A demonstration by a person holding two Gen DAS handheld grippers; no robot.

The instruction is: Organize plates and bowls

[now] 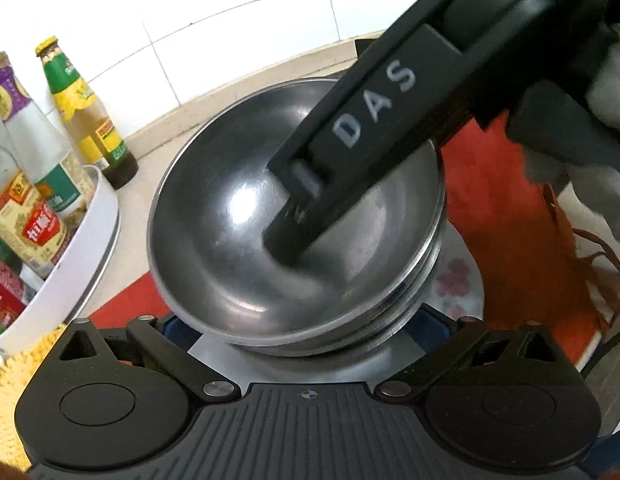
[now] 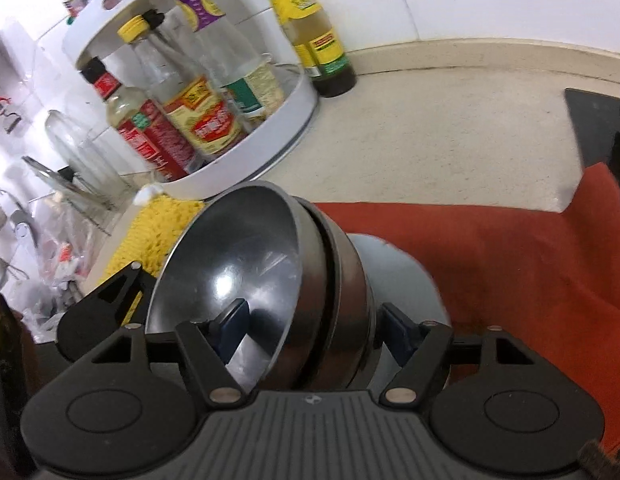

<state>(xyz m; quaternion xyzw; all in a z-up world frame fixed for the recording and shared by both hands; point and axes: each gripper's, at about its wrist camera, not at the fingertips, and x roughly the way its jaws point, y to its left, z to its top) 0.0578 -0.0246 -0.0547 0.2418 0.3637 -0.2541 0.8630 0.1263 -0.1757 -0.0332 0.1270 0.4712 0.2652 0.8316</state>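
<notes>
Your right gripper [image 2: 310, 328] clamps the stacked steel bowls [image 2: 269, 276] across their walls, one finger inside the top bowl, above a plate [image 2: 406, 276] on the red cloth [image 2: 510, 264]. Tilted, the smooth bowls could slide apart. Whether the left gripper's jaws are open, I cannot tell.

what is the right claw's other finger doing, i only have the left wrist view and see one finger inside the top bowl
Observer: The other finger is outside the bowl stack, so the right claw straddles the stack's side.
Operator: what's left of the bottle rack
Observer: A clear glass stands left of the white bottle rack, against the tiled wall.
</notes>
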